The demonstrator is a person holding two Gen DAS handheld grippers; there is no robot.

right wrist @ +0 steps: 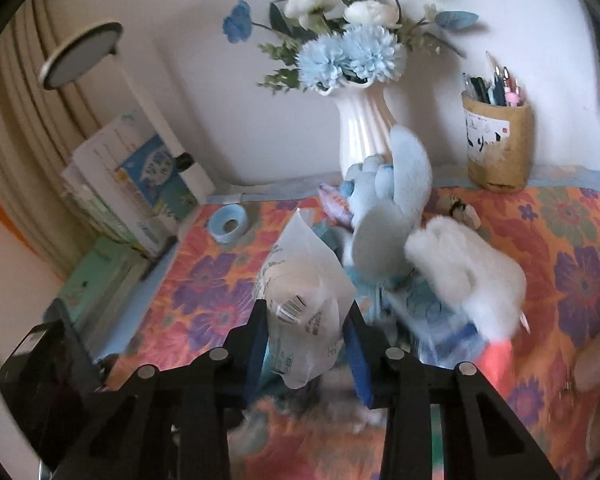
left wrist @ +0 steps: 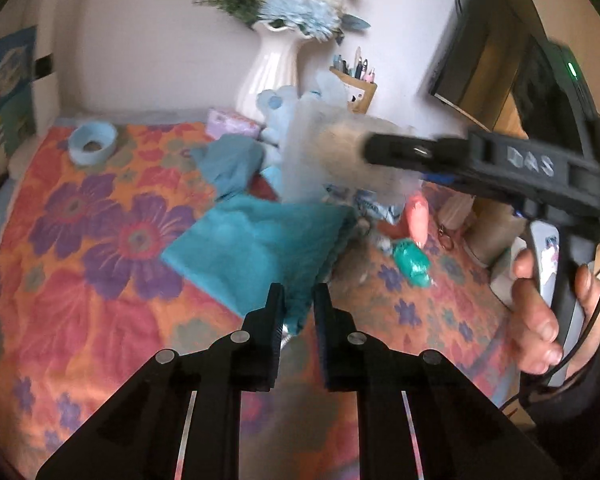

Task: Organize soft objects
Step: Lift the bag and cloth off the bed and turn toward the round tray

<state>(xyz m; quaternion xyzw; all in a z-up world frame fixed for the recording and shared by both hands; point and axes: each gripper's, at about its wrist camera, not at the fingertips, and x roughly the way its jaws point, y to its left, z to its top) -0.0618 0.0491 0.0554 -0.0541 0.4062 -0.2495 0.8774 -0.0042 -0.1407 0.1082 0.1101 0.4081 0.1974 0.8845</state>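
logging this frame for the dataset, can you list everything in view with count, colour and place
teal cloth: one, teal, mid table, corner between left fingers
clear packet: one, white-clear with barcode, between right fingers
plush toy: one, pale blue and white, before vase
vase: one, white, back, blue and white flowers
pen holder: one, tan, back right
tape roll: one, light blue, back left
tablecloth: one, orange floral, covers table
left gripper: black, shut on cloth
right gripper: black, blue pads, on packet
hand: one, holds right gripper handle
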